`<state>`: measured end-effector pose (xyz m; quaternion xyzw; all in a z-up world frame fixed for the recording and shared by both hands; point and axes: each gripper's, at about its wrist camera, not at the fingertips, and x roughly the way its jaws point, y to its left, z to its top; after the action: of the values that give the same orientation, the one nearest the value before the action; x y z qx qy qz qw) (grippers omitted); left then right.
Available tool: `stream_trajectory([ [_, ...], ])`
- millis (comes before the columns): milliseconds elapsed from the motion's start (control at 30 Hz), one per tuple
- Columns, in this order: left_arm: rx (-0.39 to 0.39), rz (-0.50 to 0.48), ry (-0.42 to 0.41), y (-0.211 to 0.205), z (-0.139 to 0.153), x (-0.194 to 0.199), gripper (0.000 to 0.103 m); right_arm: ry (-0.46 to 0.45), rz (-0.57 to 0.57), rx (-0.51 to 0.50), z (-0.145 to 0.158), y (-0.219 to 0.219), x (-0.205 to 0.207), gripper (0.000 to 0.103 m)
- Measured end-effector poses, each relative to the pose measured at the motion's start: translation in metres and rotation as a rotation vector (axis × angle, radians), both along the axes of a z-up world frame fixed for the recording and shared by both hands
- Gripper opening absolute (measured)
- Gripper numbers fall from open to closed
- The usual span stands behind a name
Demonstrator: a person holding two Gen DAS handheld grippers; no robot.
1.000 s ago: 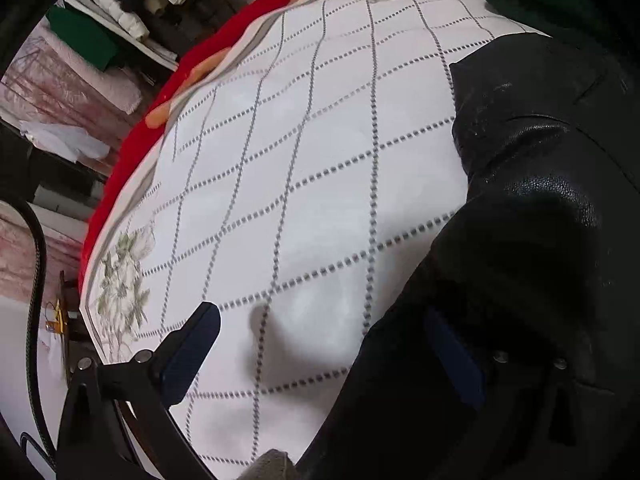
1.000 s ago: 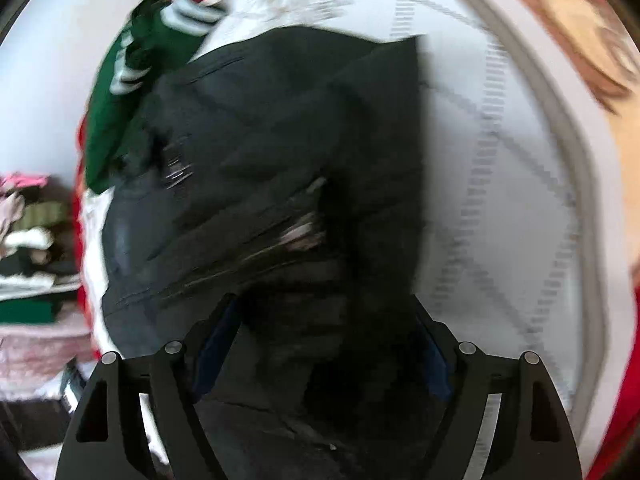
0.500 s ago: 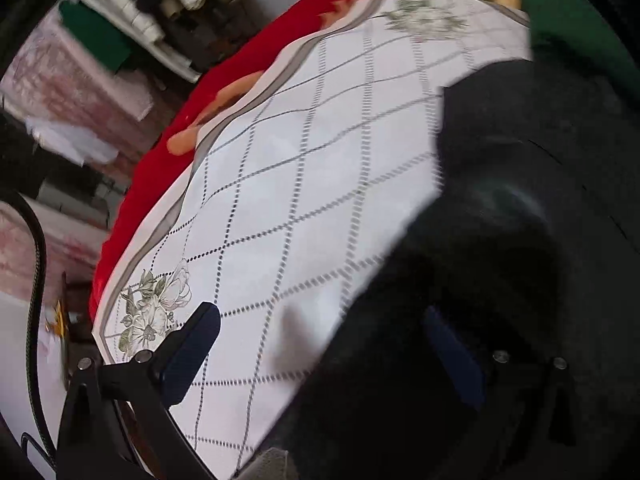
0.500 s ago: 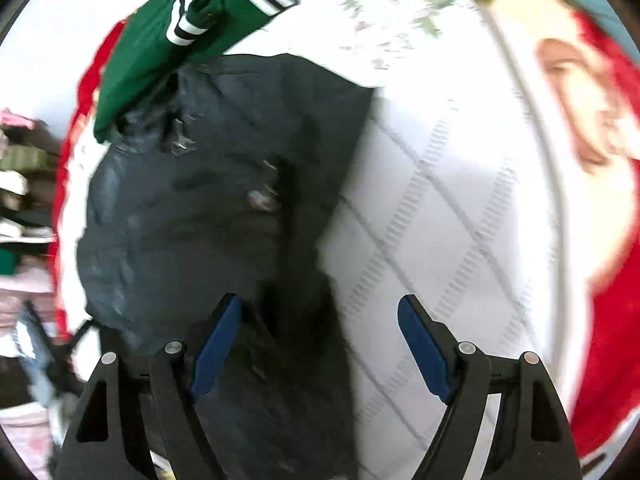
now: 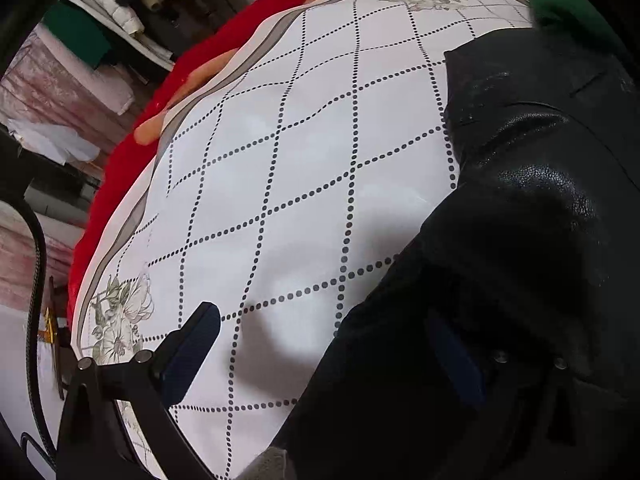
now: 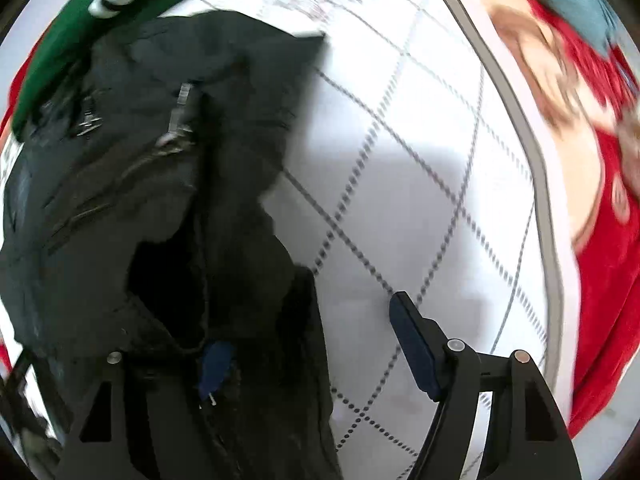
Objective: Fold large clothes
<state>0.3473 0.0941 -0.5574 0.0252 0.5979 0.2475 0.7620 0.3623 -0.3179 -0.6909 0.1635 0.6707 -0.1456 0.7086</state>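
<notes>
A black leather jacket (image 5: pixel 520 220) lies on the white bed sheet (image 5: pixel 300 160) with dotted diamond lines. My left gripper (image 5: pixel 324 356) stands open at the jacket's left edge: the left finger is over bare sheet and the right finger (image 5: pixel 456 360) is against the black leather. In the right wrist view the jacket (image 6: pixel 160 160), zip showing, fills the left half. My right gripper (image 6: pixel 316 356) points down over the jacket's right edge and its jaws are closing. Its left finger (image 6: pixel 216 364) sits among the folds and the right finger (image 6: pixel 412 344) is over the sheet, not pressing cloth.
A green garment with white stripes (image 6: pixel 80 20) lies beyond the jacket, also showing as a green garment (image 5: pixel 560 0) at the top right. A red blanket (image 6: pixel 608 300) rims the sheet. Stacks of folded clothes (image 5: pixel 120 8) sit on shelves past the bed's left edge.
The right gripper tipped downward and shifted right, so the jacket now sits left in its view; its jaws narrowed slightly. The left gripper slid sideways along the jacket's edge, still open.
</notes>
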Motion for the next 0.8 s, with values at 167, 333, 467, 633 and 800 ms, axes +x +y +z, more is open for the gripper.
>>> stream_trajectory([
  [167,-0.023,0.012,0.008,0.007,0.016,-0.004,0.103,0.061,-0.036,0.041,0.013,-0.012,-0.008,0.075],
  [333,0.057,-0.03,-0.028,-0.013,0.061,-0.028,0.103,0.043,0.008,0.071,0.054,-0.025,-0.025,0.077],
  [467,0.133,-0.073,-0.031,-0.051,0.082,-0.052,0.103,0.002,0.062,0.115,0.076,-0.036,-0.032,0.077],
  [633,0.246,-0.13,-0.014,-0.125,0.093,-0.084,0.103,-0.007,0.133,0.242,0.079,-0.072,-0.029,0.077],
  [800,0.358,-0.26,0.049,-0.231,0.087,-0.12,0.103,0.012,0.21,0.296,0.071,-0.123,-0.044,0.08],
])
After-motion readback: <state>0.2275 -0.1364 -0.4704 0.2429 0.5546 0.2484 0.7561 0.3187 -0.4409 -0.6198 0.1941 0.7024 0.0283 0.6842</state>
